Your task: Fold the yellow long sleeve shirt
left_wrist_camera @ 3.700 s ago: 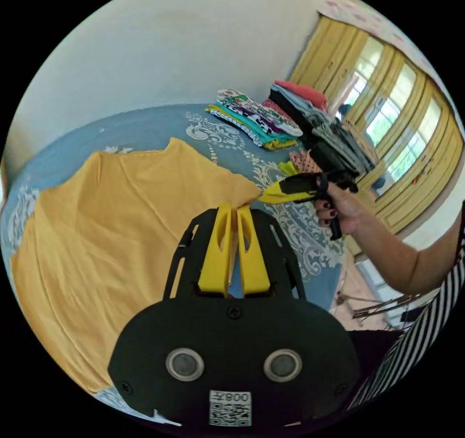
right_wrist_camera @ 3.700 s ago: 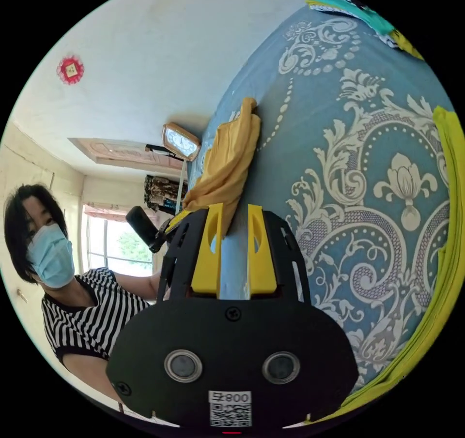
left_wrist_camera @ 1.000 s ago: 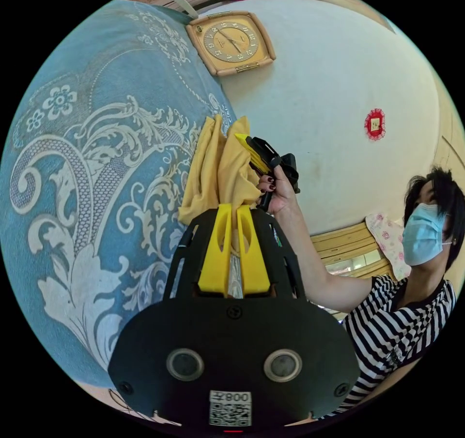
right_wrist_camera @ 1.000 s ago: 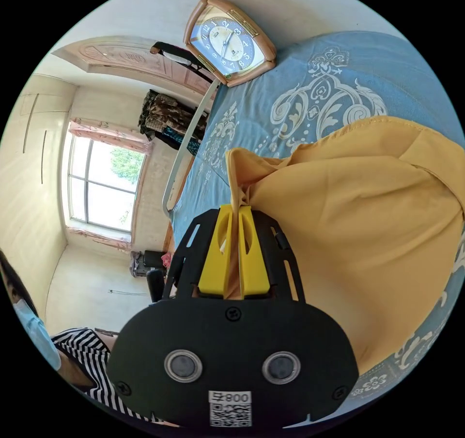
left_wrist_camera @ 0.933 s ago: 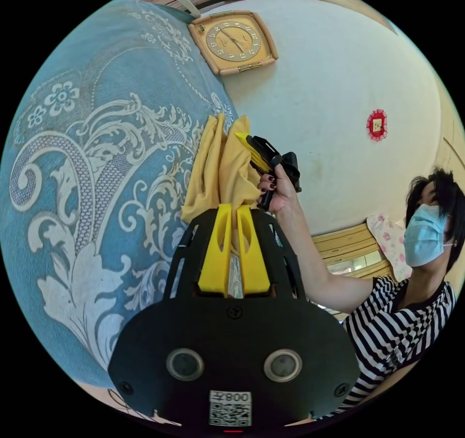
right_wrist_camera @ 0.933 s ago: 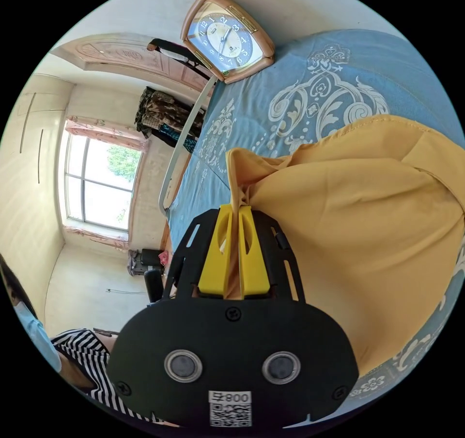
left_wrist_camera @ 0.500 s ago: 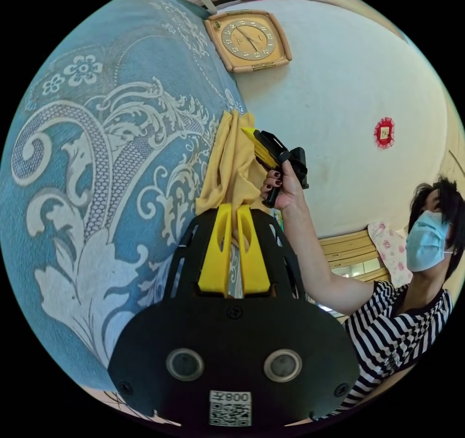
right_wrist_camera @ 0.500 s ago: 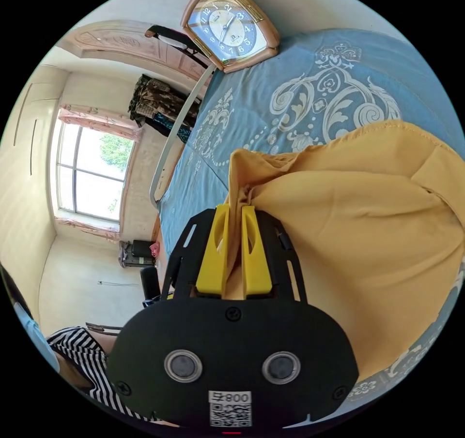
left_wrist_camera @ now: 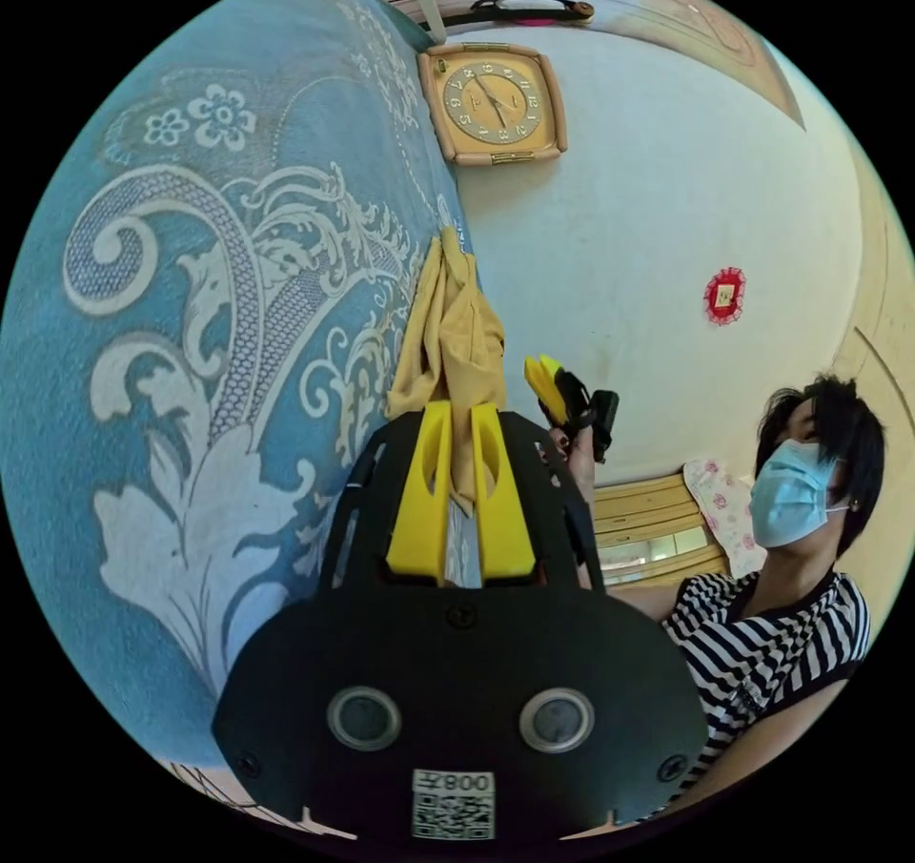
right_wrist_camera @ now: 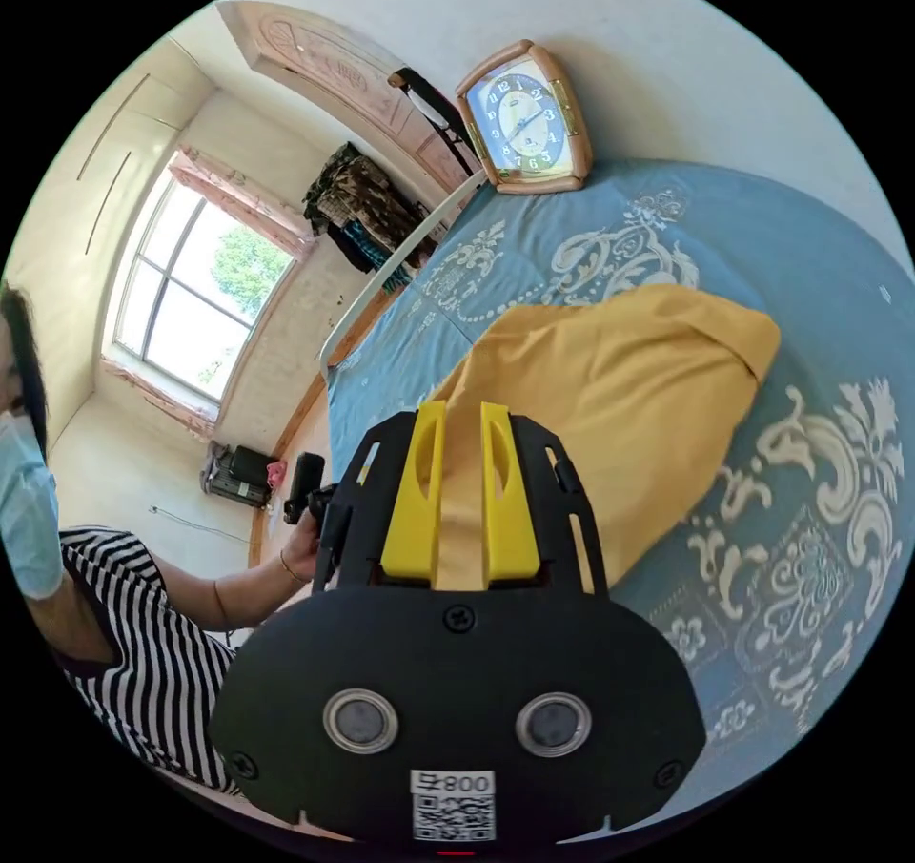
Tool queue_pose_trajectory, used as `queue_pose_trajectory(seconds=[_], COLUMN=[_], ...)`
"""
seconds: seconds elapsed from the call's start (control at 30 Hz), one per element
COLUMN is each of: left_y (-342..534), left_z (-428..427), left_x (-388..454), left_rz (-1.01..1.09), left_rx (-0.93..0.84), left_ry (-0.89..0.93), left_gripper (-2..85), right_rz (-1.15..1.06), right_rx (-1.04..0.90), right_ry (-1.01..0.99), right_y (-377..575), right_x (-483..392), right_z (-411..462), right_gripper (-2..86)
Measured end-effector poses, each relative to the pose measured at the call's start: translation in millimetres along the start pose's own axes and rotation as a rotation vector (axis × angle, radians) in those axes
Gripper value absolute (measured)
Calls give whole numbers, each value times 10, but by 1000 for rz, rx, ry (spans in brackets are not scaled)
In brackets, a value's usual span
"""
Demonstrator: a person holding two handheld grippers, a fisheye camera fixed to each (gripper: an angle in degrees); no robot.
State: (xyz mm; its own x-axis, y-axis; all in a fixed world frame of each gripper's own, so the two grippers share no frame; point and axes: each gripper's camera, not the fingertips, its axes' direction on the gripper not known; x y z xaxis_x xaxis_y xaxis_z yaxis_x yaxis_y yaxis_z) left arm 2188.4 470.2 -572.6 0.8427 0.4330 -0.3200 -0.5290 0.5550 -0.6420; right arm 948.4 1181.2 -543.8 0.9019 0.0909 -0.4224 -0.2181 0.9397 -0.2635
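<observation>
In the right gripper view's lower centre, the right tongs (right_wrist_camera: pixel 456 412) stand slightly parted with the yellow shirt (right_wrist_camera: pixel 610 396) lying between them, no longer pinching it as half a second ago. The left tongs (left_wrist_camera: pixel 450 415) are nearly closed on the shirt's bunched edge. The shirt lies doubled over on the blue bed (right_wrist_camera: pixel 820 262) at mid-frame, so folding looks partly done; sleeves and final folds likely remain.

- In the left gripper view, the yellow shirt (left_wrist_camera: pixel 456 329) was seen edge-on, its spread hidden.
- The right gripper (left_wrist_camera: pixel 545 384) was too small there to tell how its jaws stood.
- In the right gripper view, the gripper body hid the shirt's (right_wrist_camera: pixel 620 396) near edge.
</observation>
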Motion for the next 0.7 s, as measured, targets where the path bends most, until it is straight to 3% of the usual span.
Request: queue_pose_trajectory(seconds=[0.27,0.43,0.57,0.7], left_y=[423,628,690,840], left_z=[-57,277,955,1704], left_x=[138,690,1044,1147], left_rz=[25,272,485,665], left_rx=[39,-3,-145,-283], left_ry=[-70,-226,-338,-651], left_gripper=[29,24,20,11], right_rz=[237,162,81,34], right_rx=[-16,-83,-60,-108], right_ry=[-25,133,286,407], right_y=[1335,1741,1861,1946], right_x=[198,-222,-486,-612], right_z=[-154,98,249,480], right_gripper=[96,117,126,119])
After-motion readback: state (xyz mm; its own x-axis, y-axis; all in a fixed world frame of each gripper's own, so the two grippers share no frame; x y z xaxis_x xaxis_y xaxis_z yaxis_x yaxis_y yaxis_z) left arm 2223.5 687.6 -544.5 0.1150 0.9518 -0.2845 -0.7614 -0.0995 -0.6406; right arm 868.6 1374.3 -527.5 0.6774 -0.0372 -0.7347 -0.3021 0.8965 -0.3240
